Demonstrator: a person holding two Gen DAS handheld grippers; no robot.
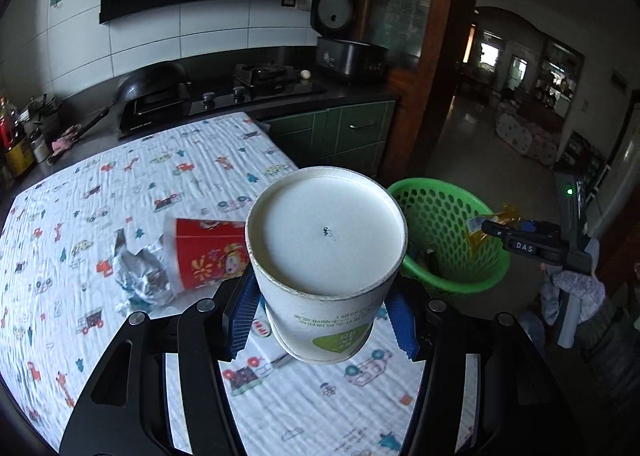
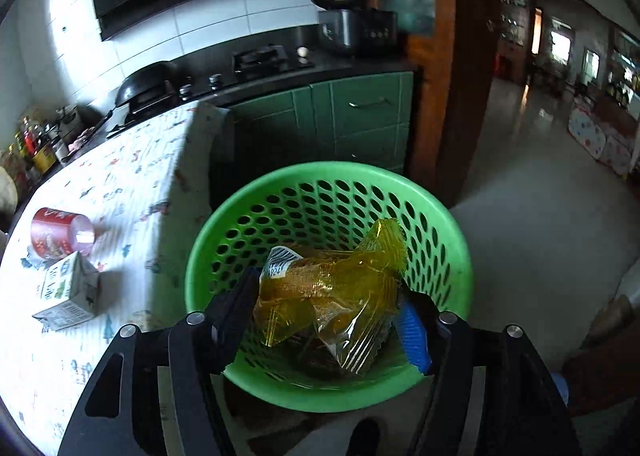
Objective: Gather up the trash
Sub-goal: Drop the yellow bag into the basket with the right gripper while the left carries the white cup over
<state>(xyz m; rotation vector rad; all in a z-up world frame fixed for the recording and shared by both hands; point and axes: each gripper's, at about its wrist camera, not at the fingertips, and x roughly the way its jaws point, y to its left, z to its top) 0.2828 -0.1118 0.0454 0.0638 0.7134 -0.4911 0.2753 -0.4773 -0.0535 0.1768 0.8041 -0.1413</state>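
A white paper cup (image 1: 324, 232) sits bottom-first toward the left wrist camera, with my left gripper (image 1: 322, 284) shut on its sides above the patterned tablecloth (image 1: 120, 184). Beside it on the cloth lie a red paper cup (image 1: 208, 252), crumpled silver foil (image 1: 140, 276) and a small carton (image 2: 68, 292). My right gripper (image 2: 328, 284) hangs over the green basket (image 2: 320, 172), and a crinkled yellow wrapper (image 2: 332, 296) fills the gap between its fingers, touching both. From the left wrist view the basket (image 1: 436, 186) stands just past the table's right edge, with the right gripper (image 1: 490, 226) above it.
Behind the table runs a dark counter with a hob (image 1: 260, 76), a wok (image 1: 152, 86) and an open rice cooker (image 1: 348, 52). Bottles (image 1: 16, 144) stand at the far left. Green cabinets (image 2: 360, 116) sit behind the basket. A doorway opens onto bare floor (image 2: 540, 216) on the right.
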